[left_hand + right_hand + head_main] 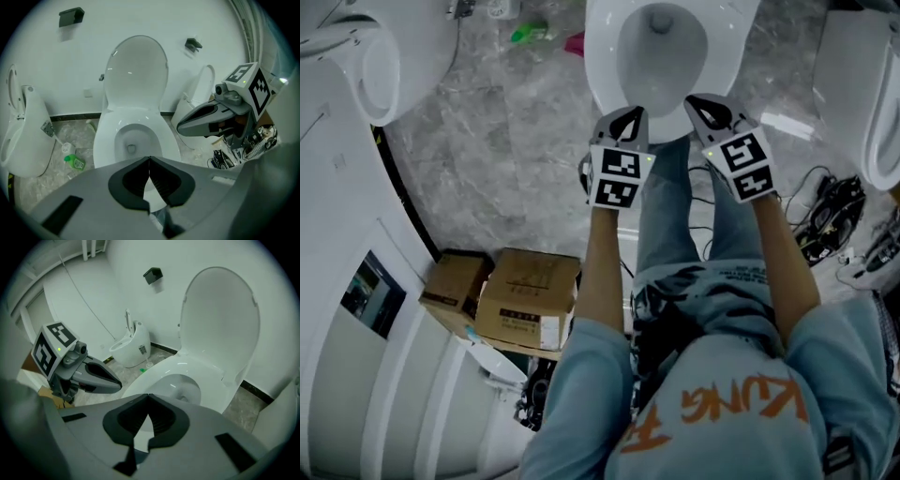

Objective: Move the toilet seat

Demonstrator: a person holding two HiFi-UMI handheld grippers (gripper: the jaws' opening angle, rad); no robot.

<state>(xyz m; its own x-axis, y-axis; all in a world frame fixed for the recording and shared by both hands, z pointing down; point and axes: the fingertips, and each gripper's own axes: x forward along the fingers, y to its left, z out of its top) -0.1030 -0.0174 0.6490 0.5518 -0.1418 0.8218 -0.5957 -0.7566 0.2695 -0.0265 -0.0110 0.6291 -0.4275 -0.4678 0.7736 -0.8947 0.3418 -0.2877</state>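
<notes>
A white toilet [661, 56] stands straight ahead, with its lid [136, 70] raised upright against the wall [220, 315]. A wide white ring [105, 140] lies flat round the open bowl. Both grippers hover side by side just in front of the bowl's near rim, pointing down at it. My left gripper [630, 112] is shut and holds nothing, its tips [149, 158] over the near rim. My right gripper [698, 101] is also shut and empty, its tips [149, 395] over the same rim. Neither touches the toilet that I can see.
Another white fixture [366, 56] stands at the left and one [881, 141] at the right. Two cardboard boxes [530, 300] sit on the marble floor at the person's left. A green bottle [530, 33] and a brush holder [68, 147] lie left of the toilet, cables [830, 211] to its right.
</notes>
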